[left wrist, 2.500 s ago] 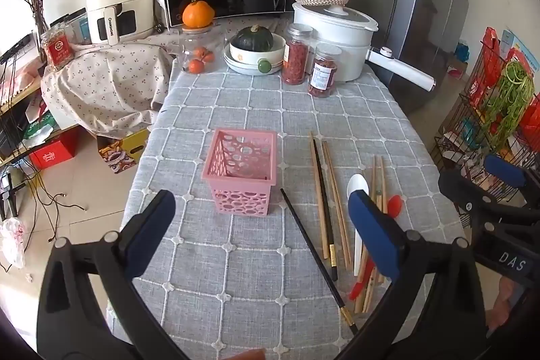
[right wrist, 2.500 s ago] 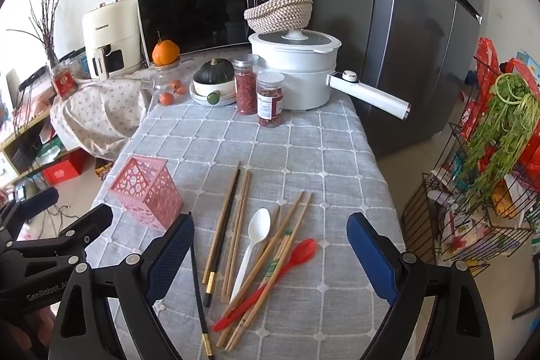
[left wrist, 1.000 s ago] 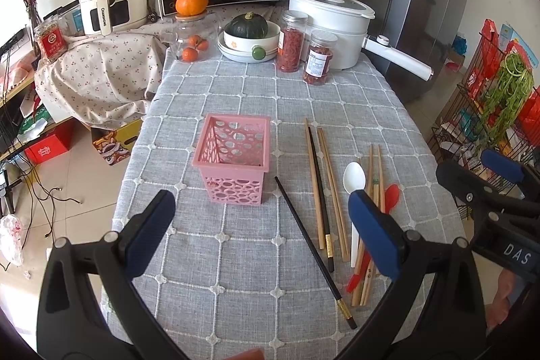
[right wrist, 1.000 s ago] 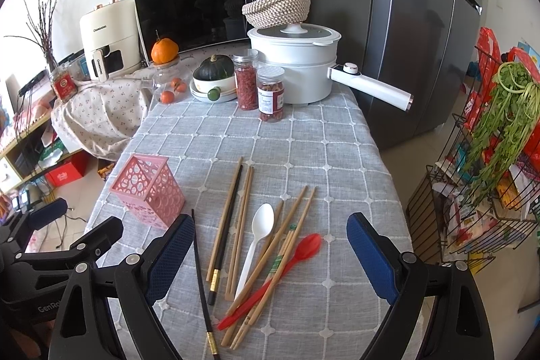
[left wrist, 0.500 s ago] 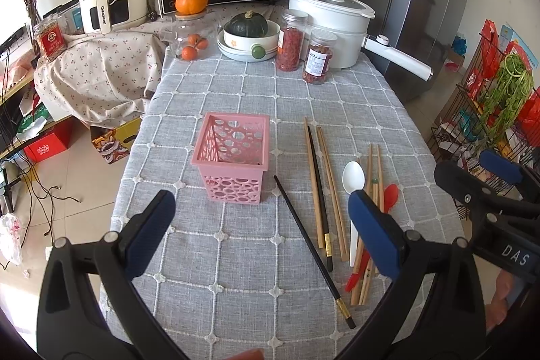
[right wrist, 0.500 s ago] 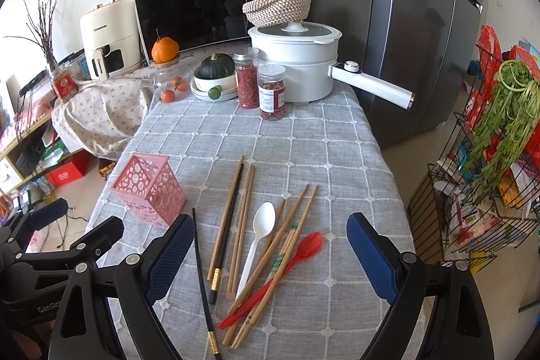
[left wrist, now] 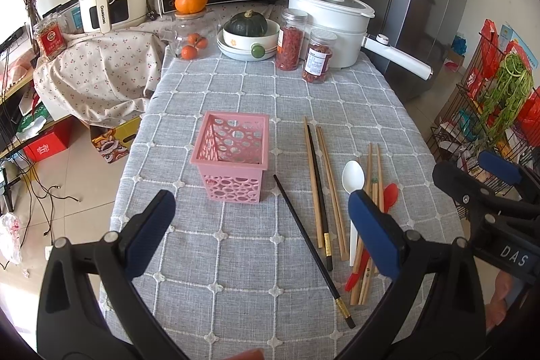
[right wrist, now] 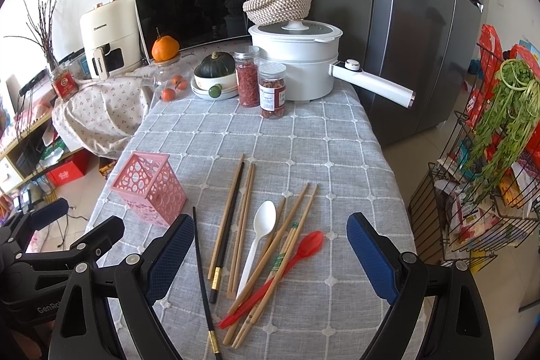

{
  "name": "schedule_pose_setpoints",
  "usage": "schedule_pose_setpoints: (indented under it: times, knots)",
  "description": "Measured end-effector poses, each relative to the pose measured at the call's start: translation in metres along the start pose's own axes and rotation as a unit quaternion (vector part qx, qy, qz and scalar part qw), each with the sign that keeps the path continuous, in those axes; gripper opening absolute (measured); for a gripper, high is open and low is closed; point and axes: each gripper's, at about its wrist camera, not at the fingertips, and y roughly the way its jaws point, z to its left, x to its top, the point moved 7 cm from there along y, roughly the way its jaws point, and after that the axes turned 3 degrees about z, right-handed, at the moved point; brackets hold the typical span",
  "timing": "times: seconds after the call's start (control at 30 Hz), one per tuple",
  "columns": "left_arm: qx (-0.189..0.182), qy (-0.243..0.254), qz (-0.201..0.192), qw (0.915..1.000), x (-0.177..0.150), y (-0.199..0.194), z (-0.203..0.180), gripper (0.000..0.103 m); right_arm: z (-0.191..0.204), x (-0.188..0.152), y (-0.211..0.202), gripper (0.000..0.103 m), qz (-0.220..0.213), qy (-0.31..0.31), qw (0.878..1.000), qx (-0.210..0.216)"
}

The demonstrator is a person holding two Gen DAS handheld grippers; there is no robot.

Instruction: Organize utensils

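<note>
A kitchen table under a grey checked tablecloth (right wrist: 314, 154) carries a microwave, a white pot and spice jars at its far end, with the utensils laid out nearer. The pink perforated basket (left wrist: 233, 154) stands upright and empty; to its right lie a lone black chopstick (left wrist: 310, 248), wooden chopsticks (right wrist: 236, 218), a white plastic spoon (right wrist: 258, 242) and a red plastic spoon (right wrist: 280, 269), the spoons tangled among a crossed bundle. The left gripper (left wrist: 260, 228) hovers wide apart, holding nothing; the right gripper (right wrist: 270, 255) likewise gapes wide above the pile. The risk I see: pinching one thin stick from this overlap may drag its neighbours or roll them toward the table edge, and the light basket could tip when loaded.
</note>
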Motion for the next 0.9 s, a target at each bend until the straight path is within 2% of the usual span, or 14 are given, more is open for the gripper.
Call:
schedule_pose_setpoints:
  times: [0.67,0.9]
  knots:
    - [-0.001,0.000,0.002,1.0000,-0.002,0.000,0.000,0.102,0.000,-0.002,0.002,0.093,0.002,0.001,1.000,0.001]
    - [-0.026,-0.018,0.030,0.9990,-0.004,0.012,0.003,0.102,0.002,-0.011,0.005,0.093,0.006,0.007,1.000,-0.001]
